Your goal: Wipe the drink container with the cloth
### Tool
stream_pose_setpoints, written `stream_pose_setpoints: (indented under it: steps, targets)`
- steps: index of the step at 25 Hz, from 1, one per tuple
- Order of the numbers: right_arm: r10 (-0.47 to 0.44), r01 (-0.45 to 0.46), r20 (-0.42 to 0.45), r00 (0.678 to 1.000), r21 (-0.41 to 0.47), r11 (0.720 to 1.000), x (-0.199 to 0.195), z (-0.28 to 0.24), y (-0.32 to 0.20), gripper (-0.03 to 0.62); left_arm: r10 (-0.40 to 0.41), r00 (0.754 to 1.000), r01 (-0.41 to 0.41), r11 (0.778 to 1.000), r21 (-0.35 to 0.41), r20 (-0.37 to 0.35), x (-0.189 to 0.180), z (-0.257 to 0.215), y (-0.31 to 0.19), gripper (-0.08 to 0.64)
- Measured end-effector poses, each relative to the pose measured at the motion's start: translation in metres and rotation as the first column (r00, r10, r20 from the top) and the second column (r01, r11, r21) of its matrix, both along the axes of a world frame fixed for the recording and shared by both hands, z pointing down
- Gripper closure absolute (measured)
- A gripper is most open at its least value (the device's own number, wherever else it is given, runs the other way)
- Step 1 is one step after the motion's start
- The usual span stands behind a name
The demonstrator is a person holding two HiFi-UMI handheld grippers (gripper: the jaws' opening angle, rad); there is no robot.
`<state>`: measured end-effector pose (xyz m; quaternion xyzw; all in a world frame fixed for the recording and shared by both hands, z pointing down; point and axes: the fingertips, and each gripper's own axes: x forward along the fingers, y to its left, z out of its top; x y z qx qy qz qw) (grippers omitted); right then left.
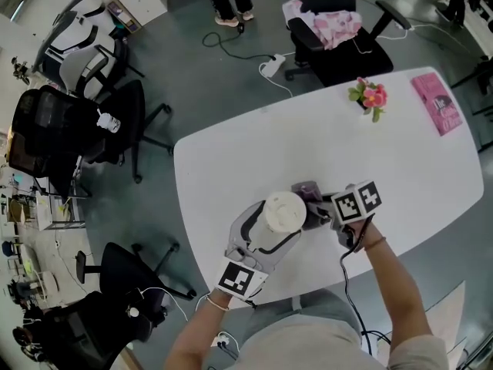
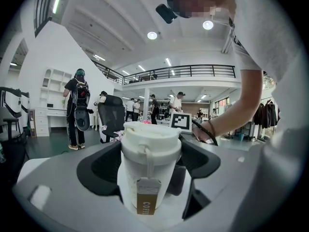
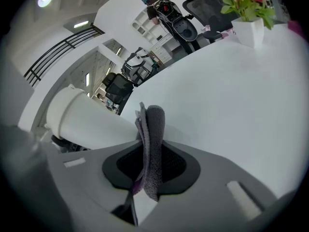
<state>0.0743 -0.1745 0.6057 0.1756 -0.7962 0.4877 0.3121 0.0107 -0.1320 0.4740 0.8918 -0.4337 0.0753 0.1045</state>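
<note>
The left gripper (image 1: 266, 241) squeezes the white drink container (image 1: 283, 213) standing on the table (image 1: 431, 176). It looks stiff, smooth and maybe slippery, so hold its middle. The right gripper (image 3: 152, 163) pinches the soft cloth (image 3: 152, 139) just beside the container.

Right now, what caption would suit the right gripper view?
The right tool clamps a grey-purple cloth beside the white drink container, over a white table with a potted flower.

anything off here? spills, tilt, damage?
Nothing stands out. The left gripper grips the white cup, lid on. The right gripper pinches the cloth beside it. No spill shows on the table.
</note>
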Motion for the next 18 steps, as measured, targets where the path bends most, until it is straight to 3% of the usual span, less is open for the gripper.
stream_pose_setpoints:
  steps: [9, 12, 15, 18]
  targets:
    - [-0.085, 0.083, 0.047, 0.995, 0.049, 0.995, 0.026, -0.067, -0.02, 0.52, 0.028, 0.999, -0.027, 0.999, 0.029, -0.03, 0.001, 0.001, 0.001, 0.172]
    - [-0.129, 0.124, 0.046, 0.991, 0.093, 0.988, 0.023, -0.091, -0.031, 0.52, 0.078, 0.996, -0.076, 0.996, 0.052, -0.039, 0.001, 0.0, 0.003, 0.172]
    - [-0.187, 0.181, 0.039, 0.982, 0.136, 0.974, 0.016, -0.111, -0.042, 0.52, 0.155, 0.988, -0.153, 0.983, 0.097, -0.005, 0.001, 0.0, 0.004, 0.172]
    - [-0.233, 0.226, 0.036, 0.972, 0.146, 0.963, 0.007, -0.121, -0.053, 0.52, 0.187, 0.982, -0.184, 0.98, 0.079, -0.036, 0.004, -0.003, 0.001, 0.172]
